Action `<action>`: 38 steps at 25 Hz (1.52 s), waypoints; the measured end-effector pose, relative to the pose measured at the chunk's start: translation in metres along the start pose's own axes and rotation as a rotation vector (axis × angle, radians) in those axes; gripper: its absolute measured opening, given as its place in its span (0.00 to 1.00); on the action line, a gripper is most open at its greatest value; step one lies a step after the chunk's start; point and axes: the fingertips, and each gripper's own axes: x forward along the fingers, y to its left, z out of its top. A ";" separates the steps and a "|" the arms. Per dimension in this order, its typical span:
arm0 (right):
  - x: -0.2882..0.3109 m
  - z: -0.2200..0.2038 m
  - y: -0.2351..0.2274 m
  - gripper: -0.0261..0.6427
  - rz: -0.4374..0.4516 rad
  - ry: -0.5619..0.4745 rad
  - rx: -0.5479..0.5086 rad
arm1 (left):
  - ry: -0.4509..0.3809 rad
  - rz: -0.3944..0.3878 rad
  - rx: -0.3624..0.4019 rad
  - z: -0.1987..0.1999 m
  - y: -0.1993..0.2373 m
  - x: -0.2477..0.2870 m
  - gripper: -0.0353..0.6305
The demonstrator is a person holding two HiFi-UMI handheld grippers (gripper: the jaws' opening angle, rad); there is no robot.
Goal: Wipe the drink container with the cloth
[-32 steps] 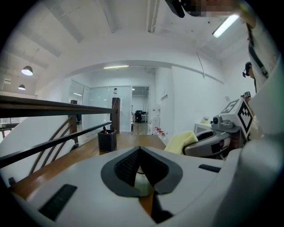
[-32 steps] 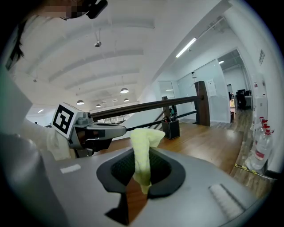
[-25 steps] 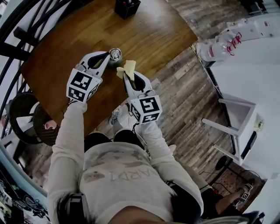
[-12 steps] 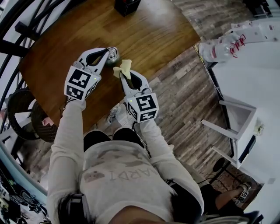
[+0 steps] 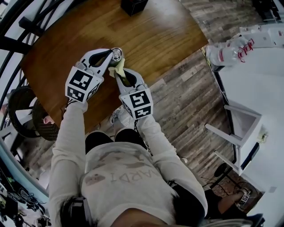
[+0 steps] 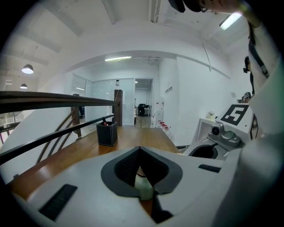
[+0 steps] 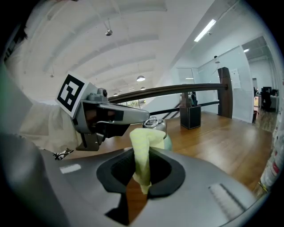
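A pale green drink can [image 5: 116, 55] with a silver top stands near the front edge of the wooden table [image 5: 151, 35]. My left gripper [image 5: 109, 56] is shut on its body; in the left gripper view the can [image 6: 144, 189] shows between the dark pads. The right gripper [image 5: 118, 73] is shut on a folded yellow cloth [image 5: 115, 70], and the cloth presses against the can's near side. In the right gripper view the cloth [image 7: 143, 150] stands up from the jaws just in front of the can [image 7: 158, 128], with my left gripper [image 7: 111, 118] to its left.
A black pen holder [image 5: 133, 5] stands at the table's far edge. A dark railing [image 5: 17, 26] runs along the left, with a round chair [image 5: 22, 115] below it. To the right is a white table with plastic bottles [image 5: 224, 52].
The right gripper has carried the cloth left and forward until it meets the can. The left gripper and the can have barely moved.
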 end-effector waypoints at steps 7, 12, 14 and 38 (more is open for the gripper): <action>0.025 0.003 0.005 0.13 0.042 0.022 -0.022 | -0.004 -0.003 -0.006 -0.001 0.001 0.001 0.06; 0.018 -0.001 -0.012 0.13 0.020 0.027 -0.018 | -0.006 -0.007 -0.006 -0.002 0.001 0.000 0.06; 0.016 -0.003 -0.020 0.13 0.016 0.032 -0.010 | -0.007 -0.009 -0.009 -0.002 0.001 0.000 0.06; 0.031 -0.039 -0.067 0.13 -0.070 0.173 -0.123 | -0.026 -0.032 -0.018 0.001 -0.001 0.000 0.06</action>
